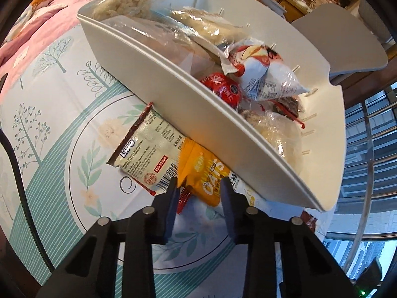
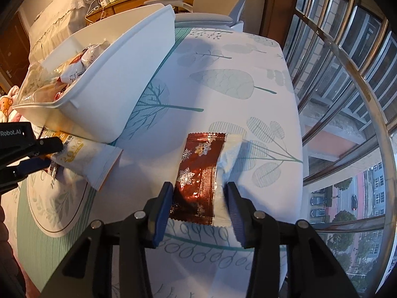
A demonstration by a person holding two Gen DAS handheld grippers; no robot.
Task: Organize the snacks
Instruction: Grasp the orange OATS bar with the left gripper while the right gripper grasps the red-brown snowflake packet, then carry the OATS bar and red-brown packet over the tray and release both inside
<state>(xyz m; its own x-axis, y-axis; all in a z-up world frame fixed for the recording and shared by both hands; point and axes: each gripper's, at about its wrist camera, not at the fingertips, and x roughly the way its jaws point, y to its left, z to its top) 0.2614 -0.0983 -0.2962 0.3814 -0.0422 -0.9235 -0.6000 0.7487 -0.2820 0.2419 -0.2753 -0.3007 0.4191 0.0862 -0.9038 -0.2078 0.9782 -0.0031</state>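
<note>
Your left gripper (image 1: 199, 186) has its jaws narrowed onto the yellow oats packet (image 1: 206, 173), pads pressing its sides. That packet lies on the tablecloth (image 1: 62, 124), partly tucked under the near wall of the white bin (image 1: 223, 114). The white wafer packet (image 1: 148, 149) touches it, also against the bin wall. Your right gripper (image 2: 198, 198) clamps the red snowflake packet (image 2: 201, 168), which lies flat on the tablecloth, clear of the bin. The bin already holds several bagged snacks (image 1: 260, 74).
</note>
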